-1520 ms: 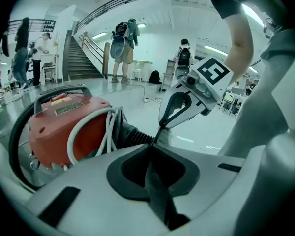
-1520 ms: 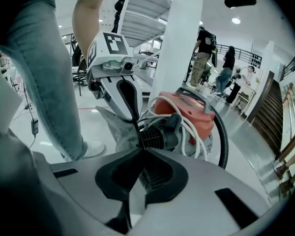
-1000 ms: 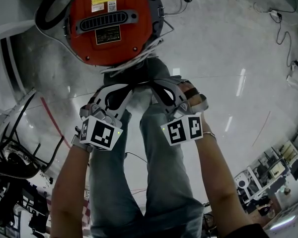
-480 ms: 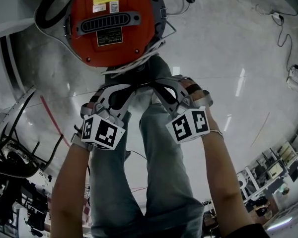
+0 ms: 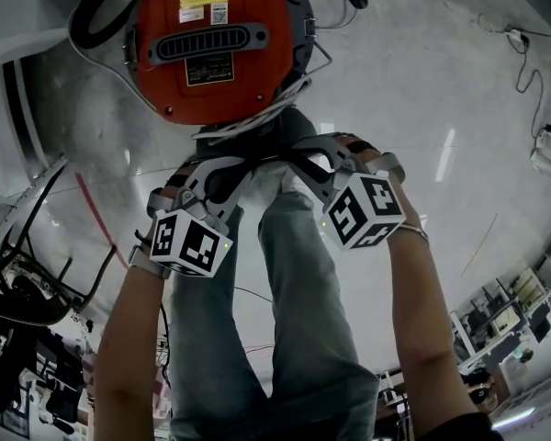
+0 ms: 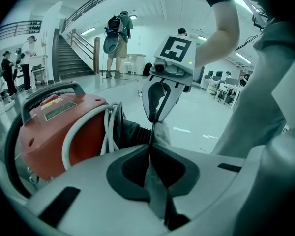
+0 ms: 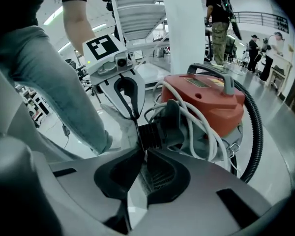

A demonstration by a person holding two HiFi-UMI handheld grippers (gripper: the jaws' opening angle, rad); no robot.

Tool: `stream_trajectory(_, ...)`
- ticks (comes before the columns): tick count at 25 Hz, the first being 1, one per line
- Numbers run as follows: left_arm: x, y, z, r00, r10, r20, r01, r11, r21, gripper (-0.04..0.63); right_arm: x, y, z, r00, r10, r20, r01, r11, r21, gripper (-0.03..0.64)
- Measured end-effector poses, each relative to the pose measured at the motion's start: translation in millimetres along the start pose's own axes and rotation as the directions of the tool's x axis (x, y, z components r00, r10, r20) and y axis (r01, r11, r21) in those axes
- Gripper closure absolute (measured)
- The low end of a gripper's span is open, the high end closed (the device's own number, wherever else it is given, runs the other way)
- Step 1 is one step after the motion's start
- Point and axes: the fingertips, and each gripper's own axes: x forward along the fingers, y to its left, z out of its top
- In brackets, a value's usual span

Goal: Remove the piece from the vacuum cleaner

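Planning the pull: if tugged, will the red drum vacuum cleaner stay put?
It may slide: the red drum vacuum cleaner sits on a smooth, glossy floor. Its squat, bulky body looks heavy, so tipping seems unlikely.

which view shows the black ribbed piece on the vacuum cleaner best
The right gripper view: the black ribbed piece sits close, just past the jaw tips, beside the white cord. The left gripper view shows only part of it. The head view gives just a dark patch below the vacuum cleaner.
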Motion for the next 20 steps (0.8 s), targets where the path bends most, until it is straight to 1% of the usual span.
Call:
stream_trajectory(2,-0.6,-0.4,-0.6,1.0,-0.001,0.003,0.001,1.0,-0.013,0.565,1.7,1.7,-0.2,0.999,0.035,-0.007,-0.034,0.999,0.002,0.566)
stream_trajectory(4,-1.4,-1.5,-2.1,1.0,-0.006,-0.002,0.006,1.0,-0.02,0.565,2.4,3.9,0.4,0.998,0.055,-0.008,-0.055,0.998,0.002,0.566)
stream_trajectory(7,-0.6,-1.8,-4.3,1.0,-0.011,-0.018,0.011,1.0,0.0,0.565,3.9,6.5,0.1,0.998,0.054,-0.025,-0.055,0.998,-0.043,0.574)
stream_trajectory(10,1.4,-1.0,-4.9,1.0,0.007,-0.021,-0.006,0.999,0.047,0.566,4.9,9.2,-0.9,0.999,0.002,-0.049,-0.007,0.994,-0.113,0.58)
stream_trajectory(12,0.7,-0.3,-3.9,1.0,0.021,-0.019,-0.019,0.997,0.074,0.566,3.6,10.6,0.1,0.998,-0.05,-0.048,0.043,0.99,-0.135,0.581)
stream_trajectory(16,-0.8,2.3,4.7,0.998,0.057,-0.038,-0.053,0.994,0.099,0.569,-3.4,7.6,1.6,0.988,-0.153,-0.026,0.147,0.977,-0.156,0.583)
stream_trajectory(20,-4.3,4.9,5.2,0.995,0.091,-0.048,-0.084,0.988,0.132,0.572,-8.6,2.9,9.8,0.979,-0.204,-0.014,0.2,0.969,-0.148,0.583)
